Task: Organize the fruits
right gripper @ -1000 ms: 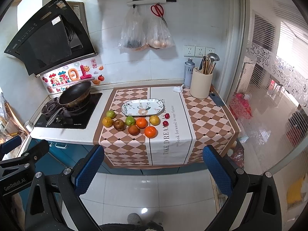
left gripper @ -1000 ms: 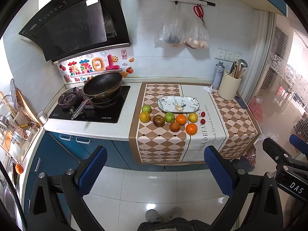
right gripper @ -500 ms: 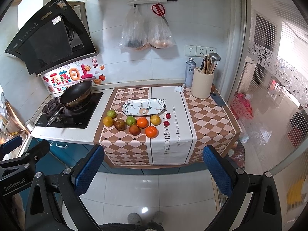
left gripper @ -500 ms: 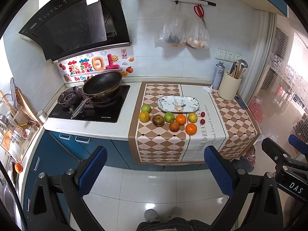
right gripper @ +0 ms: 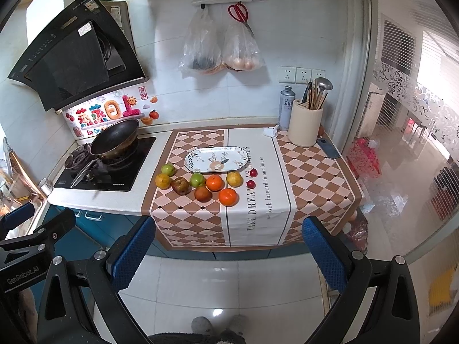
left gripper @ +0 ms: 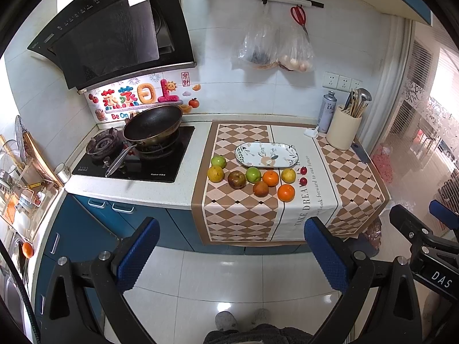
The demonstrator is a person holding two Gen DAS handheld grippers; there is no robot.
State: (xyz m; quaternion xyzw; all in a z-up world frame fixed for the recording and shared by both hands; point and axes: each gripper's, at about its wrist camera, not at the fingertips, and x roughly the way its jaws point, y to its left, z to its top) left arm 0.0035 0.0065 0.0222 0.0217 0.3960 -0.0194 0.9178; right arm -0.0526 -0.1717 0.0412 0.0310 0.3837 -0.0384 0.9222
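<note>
Blue-padded left gripper (left gripper: 231, 250) and right gripper (right gripper: 228, 250) both hang wide apart w/ nothing between the fingers, above white floor tile and well short of the counter (left gripper: 183, 185).

Fruit sits in a loose cluster on the checked cloth (left gripper: 238, 215), just at 6 o'clock of the plate (left gripper: 266, 154), approx. 10 pieces total. Count, left wrist view:
- 2 oranges: one (left gripper: 270, 178) near cluster centre, one (left gripper: 286, 192) at 5 o'clock of it.
- 2 green apples: one (left gripper: 218, 161) at the cluster's 10 o'clock edge, one (left gripper: 253, 174) touching the plate's near rim.
- 2 yellow fruits: one (left gripper: 215, 174) at far 9 o'clock, one (left gripper: 288, 175) at 3 o'clock of the centre orange.
- 2 dark brownish-red fruits: one (left gripper: 236, 179), one (left gripper: 260, 188); kind unclear.
- 2 small red fruits (left gripper: 303, 169) (left gripper: 303, 181) at the 3 o'clock edge, too small to name.

1 oval patterned plate, nothing lying in it. 1 black pan (left gripper: 152, 126) on the stove at 9 o'clock of the cloth. 1 cream utensil holder (left gripper: 343, 132) at 2 o'clock, 1 spray can (left gripper: 327, 111) just beside it. 2 plastic bags (left gripper: 275, 48) and 1 pair of red scissors (left gripper: 298, 15) hang on the wall at 12 o'clock.
</note>
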